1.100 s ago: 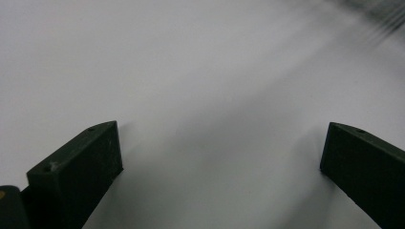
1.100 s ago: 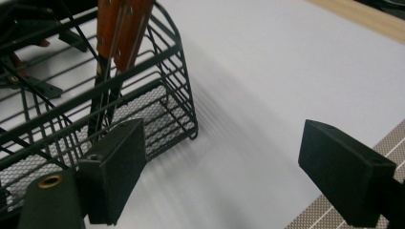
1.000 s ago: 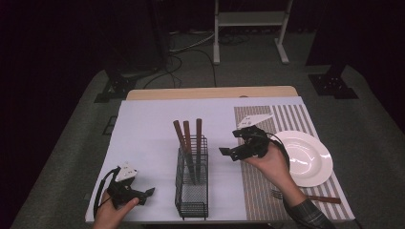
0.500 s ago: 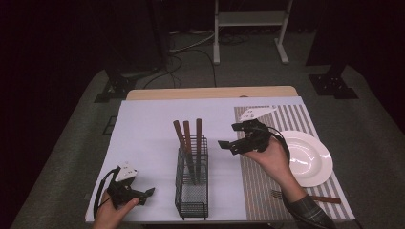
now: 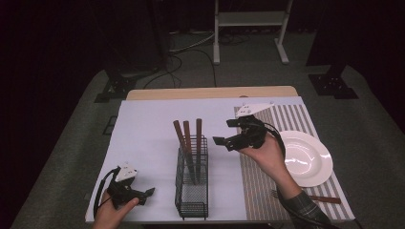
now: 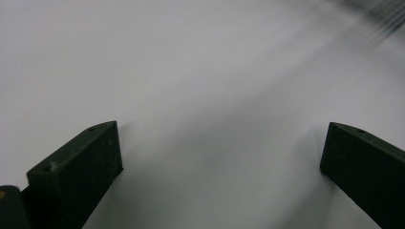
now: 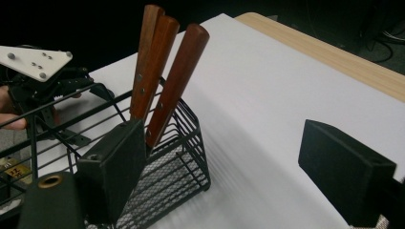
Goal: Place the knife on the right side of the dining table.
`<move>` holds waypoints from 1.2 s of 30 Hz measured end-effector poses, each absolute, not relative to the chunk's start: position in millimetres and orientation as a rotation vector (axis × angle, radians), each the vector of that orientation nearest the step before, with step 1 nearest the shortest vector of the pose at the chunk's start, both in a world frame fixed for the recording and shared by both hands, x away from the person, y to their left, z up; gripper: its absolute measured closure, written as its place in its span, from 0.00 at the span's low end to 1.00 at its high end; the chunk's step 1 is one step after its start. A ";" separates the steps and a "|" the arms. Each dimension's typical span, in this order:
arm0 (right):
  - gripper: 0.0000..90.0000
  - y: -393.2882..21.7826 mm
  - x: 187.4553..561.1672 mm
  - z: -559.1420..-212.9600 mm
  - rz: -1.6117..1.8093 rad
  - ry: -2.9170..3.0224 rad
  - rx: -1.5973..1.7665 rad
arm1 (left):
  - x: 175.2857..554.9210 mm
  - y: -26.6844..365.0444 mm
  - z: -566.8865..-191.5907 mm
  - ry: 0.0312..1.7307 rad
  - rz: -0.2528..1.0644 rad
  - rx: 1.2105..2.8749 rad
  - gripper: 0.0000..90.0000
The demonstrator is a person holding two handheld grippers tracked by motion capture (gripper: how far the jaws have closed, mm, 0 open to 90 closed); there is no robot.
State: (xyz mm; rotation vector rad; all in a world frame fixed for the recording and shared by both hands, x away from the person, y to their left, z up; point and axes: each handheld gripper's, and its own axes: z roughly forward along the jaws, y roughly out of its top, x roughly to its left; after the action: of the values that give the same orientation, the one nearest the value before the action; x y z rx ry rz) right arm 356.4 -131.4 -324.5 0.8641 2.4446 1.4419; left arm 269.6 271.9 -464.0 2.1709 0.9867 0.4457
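hovering beside the cutlery basket, jaws spread wide.
the right gripper hangs empty just right of three wooden-handled utensils standing upright in the black wire basket; the left gripper rests on the white table cover, jaws wide, holding nothing.

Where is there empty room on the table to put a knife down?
The white cloth is bare between its left edge and the basket, and behind the basket to the far edge. The right is crowded: plate, fork, right gripper above the striped mat.
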 end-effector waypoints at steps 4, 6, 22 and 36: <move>0.17 -125.0 358.6 -323.6 1.461 2.446 0.853 | 269.5 271.9 -463.9 0.987 0.445 2.172 0.00; 0.17 -121.3 359.7 -323.0 1.473 2.447 0.847 | 269.5 272.0 -463.9 0.987 0.445 2.172 0.00; 0.27 -94.8 371.5 -323.7 1.555 2.457 0.820 | 269.5 271.9 -464.0 0.987 0.446 2.171 0.00; 0.40 -78.2 380.3 -330.5 1.566 2.464 0.826 | 269.5 271.9 -464.1 0.987 0.447 2.170 0.00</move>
State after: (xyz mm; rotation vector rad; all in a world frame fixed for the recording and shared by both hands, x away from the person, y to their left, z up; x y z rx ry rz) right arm 380.3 -78.2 -330.5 0.8262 2.4642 1.5665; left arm 269.5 271.9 -464.1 2.1702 0.9868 0.4469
